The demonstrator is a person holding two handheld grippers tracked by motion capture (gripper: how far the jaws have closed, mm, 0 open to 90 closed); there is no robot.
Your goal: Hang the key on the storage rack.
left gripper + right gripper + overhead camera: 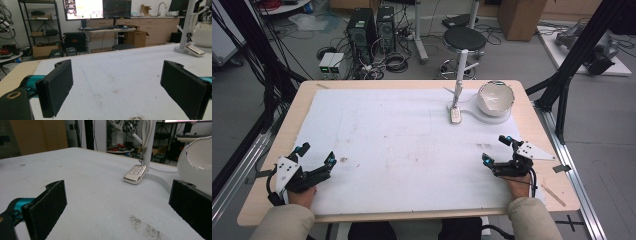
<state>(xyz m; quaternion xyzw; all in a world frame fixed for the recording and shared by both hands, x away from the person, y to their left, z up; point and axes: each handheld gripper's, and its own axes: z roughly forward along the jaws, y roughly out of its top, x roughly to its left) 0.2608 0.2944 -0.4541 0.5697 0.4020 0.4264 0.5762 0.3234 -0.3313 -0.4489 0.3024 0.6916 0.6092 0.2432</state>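
Holding a gripper in each hand at the near edge of the worktop (539, 130), I have my left gripper (317, 154) low at the near left corner, its jaws spread wide with nothing between them. My right gripper (496, 149) sits at the near right, also gaping wide and empty, resting over the white cloth (402, 145) that covers most of the wood. A dark smudge (145, 226) marks the cloth just ahead of my right jaws. Farther off, toward the far right, a silver key fob (135, 174) lies on the cloth, hanging by its ring from a white stand (460, 75). Just beside that stand, a white bowl (495, 98) sits tilted on the stand's base.
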